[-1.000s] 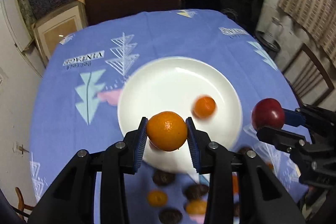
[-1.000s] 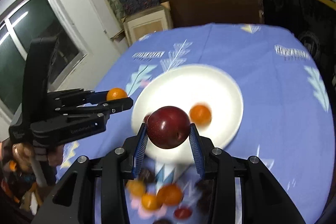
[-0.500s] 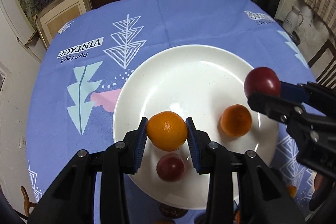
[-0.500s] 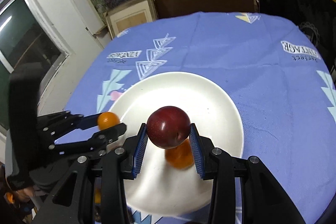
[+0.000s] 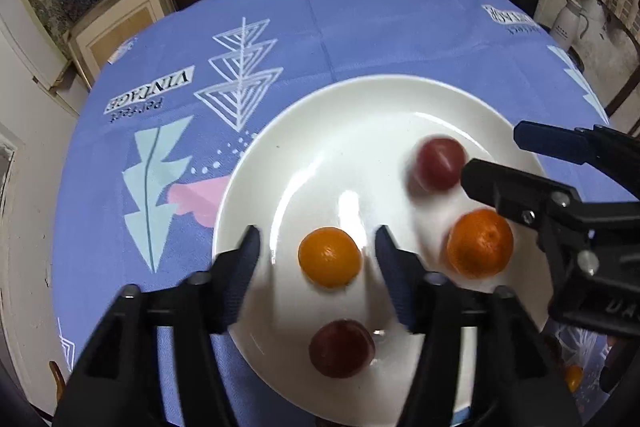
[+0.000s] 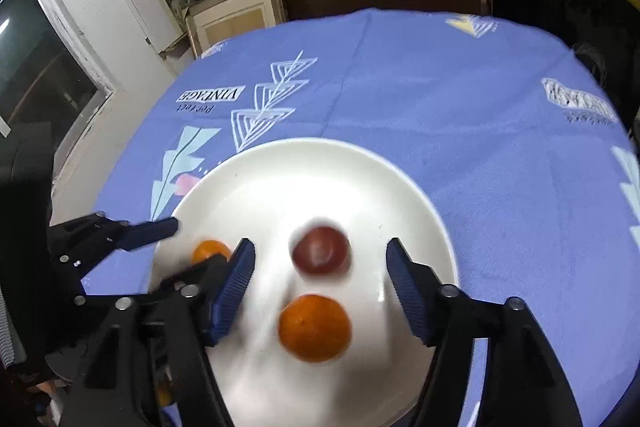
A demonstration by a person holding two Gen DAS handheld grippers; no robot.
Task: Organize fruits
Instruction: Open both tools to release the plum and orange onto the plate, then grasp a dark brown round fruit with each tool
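Four fruits sat on the white plate (image 5: pixel 360 115) in the left wrist view: a small orange (image 5: pixel 329 256) between the wide-spread left tongs (image 5: pixel 318 255) and touching neither pad, a dark red plum (image 5: pixel 342 348) nearer, a larger orange (image 5: pixel 480 243) to the right and a blurred red plum (image 5: pixel 438 163) farther right. The right tongs (image 5: pixel 496 157) reached in from the right, also apart.

From the right wrist, the right tongs (image 6: pixel 320 259) stood wide around the blurred plum (image 6: pixel 320 255), gripping nothing; the larger orange (image 6: pixel 315 327) lay just nearer and the small orange (image 6: pixel 210 251) showed left, by the left tongs (image 6: pixel 192 247). The plate (image 6: pixel 320 163) rested on the blue-clothed tabletop (image 6: pixel 440 87).

Such fruit is probably light, round, smooth and ready to roll; plums likely bruise, so taking each across its widest middle with gentle pressure seems best.
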